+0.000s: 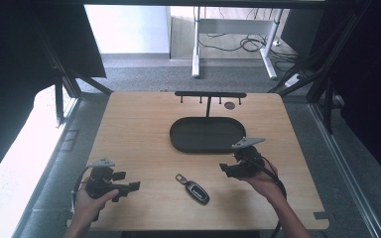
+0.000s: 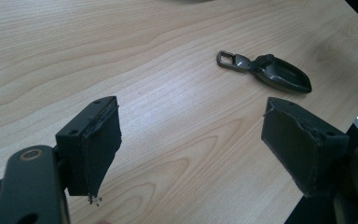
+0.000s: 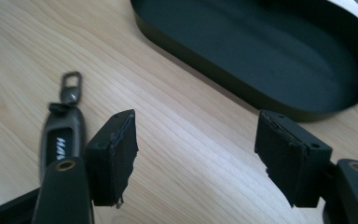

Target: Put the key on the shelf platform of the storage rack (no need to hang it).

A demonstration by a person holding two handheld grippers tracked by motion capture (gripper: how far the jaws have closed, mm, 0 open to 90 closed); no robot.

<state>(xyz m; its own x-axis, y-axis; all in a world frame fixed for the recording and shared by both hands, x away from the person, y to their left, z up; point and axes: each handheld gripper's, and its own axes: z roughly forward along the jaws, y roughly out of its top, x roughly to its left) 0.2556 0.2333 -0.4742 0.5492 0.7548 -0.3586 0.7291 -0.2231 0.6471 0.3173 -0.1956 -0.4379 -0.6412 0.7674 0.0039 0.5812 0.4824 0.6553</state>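
- The left tongs [image 1: 129, 187] hover near the counter's [image 1: 144, 129] front-left corner, released, jaws spread wide with nothing between them.
- The key fob [image 1: 194, 189] lies flat near the front edge, about midway along it, metal loop [image 1: 180, 178] pointing toward the far-left; it sits between the two tongs, touching neither.
- The right tongs [image 1: 225, 169] hang just right of the fob, also released and empty, nearer to it than the left pair.
- To grip well, I would bring the right tongs down over the fob's narrow body, jaws across its width rather than its length, and close squarely so the smooth shell does not skid.
- The black oval tray [image 1: 178, 139] sits behind, toward the counter's middle, empty.
- A hook rack [image 1: 210, 94] stands at the far edge behind the tray.
- Nothing blocks the path between fob and tray.
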